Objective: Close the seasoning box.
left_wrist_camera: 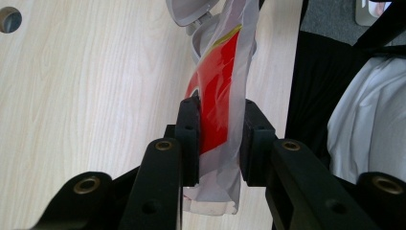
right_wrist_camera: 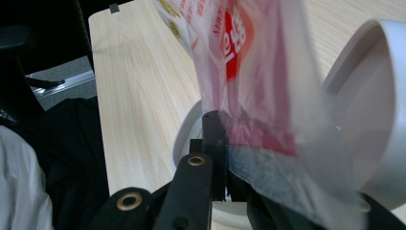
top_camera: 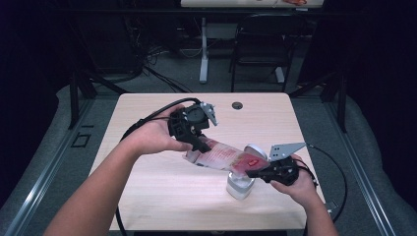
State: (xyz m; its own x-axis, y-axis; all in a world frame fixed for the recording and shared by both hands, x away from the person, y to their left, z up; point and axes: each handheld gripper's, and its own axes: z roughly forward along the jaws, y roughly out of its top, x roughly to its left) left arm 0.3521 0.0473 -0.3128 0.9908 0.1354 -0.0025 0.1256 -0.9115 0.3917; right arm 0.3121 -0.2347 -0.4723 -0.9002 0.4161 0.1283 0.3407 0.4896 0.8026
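Wooden table, left gripper clamping bag, right gripper clamping its far end, white container just below.

table: pale wood | floor: grey carpet | beyond: black chair | room: dim

- Right gripper clamps the pouch at its near edge.
- White container, lid open, sits right behind.
- Table stretches far left.
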